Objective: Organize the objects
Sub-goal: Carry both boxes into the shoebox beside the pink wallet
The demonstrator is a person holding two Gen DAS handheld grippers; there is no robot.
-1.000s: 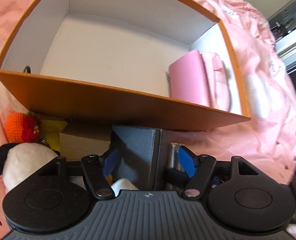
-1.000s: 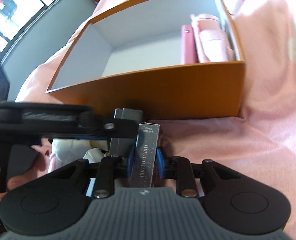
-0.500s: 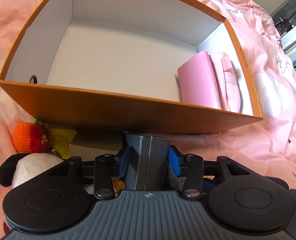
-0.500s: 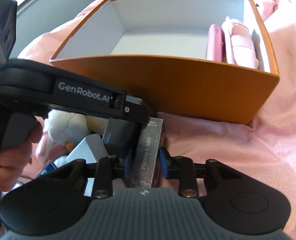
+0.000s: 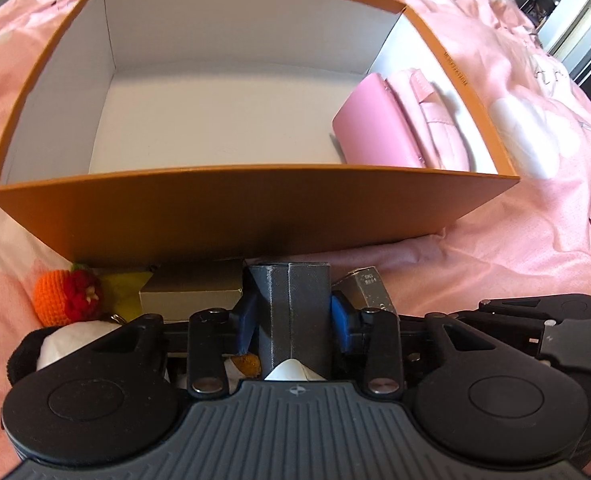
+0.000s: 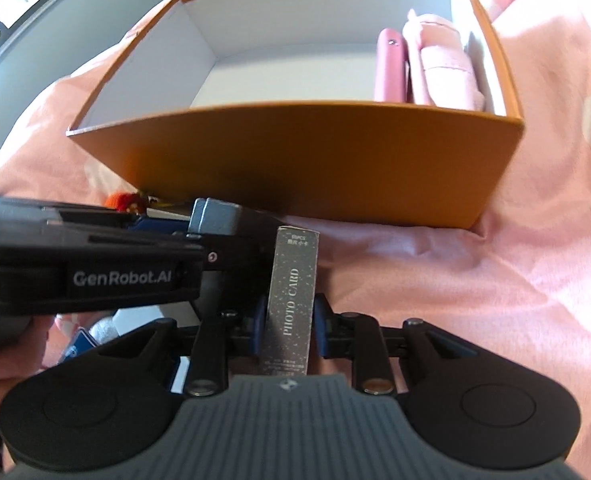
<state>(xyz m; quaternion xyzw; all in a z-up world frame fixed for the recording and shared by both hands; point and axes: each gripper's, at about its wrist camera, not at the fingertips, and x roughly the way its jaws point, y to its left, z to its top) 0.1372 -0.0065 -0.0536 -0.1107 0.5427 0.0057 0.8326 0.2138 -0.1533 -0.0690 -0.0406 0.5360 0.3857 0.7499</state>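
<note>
An open orange box (image 5: 255, 208) with a white inside stands on the pink bedding; it also shows in the right wrist view (image 6: 315, 160). Two pink pouches (image 5: 399, 132) stand at its right end. My left gripper (image 5: 291, 316) is shut on a dark grey box (image 5: 295, 308) just in front of the orange box's near wall. My right gripper (image 6: 287, 320) is shut on a silver "PHOTO CARD" box (image 6: 291, 296), held upright to the right of the left gripper (image 6: 95, 272).
An orange and red crochet toy (image 5: 65, 298), a yellow piece (image 5: 125, 292), a beige carton (image 5: 191, 298) and a black and white plush (image 5: 51, 350) lie left of the left gripper. Pink bedding (image 6: 495, 300) surrounds the box.
The left gripper closed on the dark grey box and lifted it. Both grippers rose, so I now look further down into the orange box. The right gripper still holds the silver box.
</note>
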